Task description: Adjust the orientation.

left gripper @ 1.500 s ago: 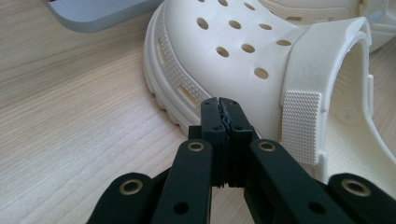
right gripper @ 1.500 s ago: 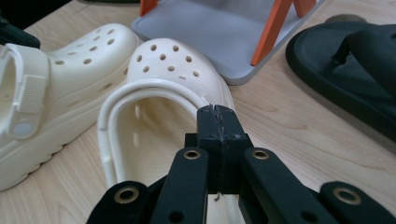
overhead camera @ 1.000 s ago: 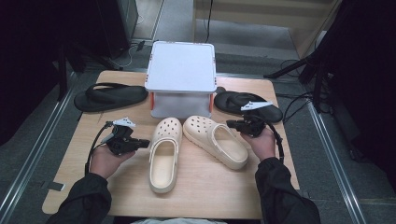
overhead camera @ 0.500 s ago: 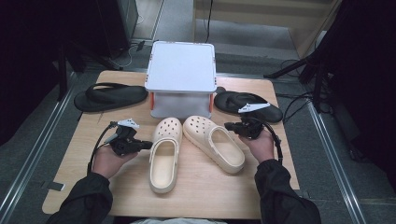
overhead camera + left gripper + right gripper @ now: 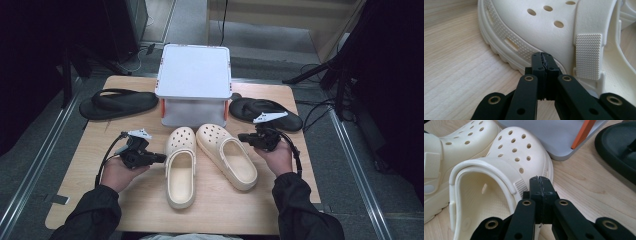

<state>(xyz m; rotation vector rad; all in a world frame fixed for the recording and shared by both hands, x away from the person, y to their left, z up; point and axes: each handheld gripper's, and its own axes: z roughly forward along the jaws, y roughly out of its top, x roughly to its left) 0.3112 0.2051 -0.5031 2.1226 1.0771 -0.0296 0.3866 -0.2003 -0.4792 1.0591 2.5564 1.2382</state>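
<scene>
A pale wooden bench (image 5: 300,150) is carrying a lidded grey box (image 5: 194,85) at the back, a black sandal (image 5: 117,103) at each side, and two cream clogs lying side by side in front, the left clog (image 5: 180,167) and the right clog (image 5: 226,155). The left claw (image 5: 159,158) is hovering just beside the left clog's outer edge and the right claw (image 5: 243,137) just beside the right clog's, both pressed fully closed and gripping nothing. Judging by that, the work is barely starting: neither clog is being held or lifted, and all the handling is lying ahead.
</scene>
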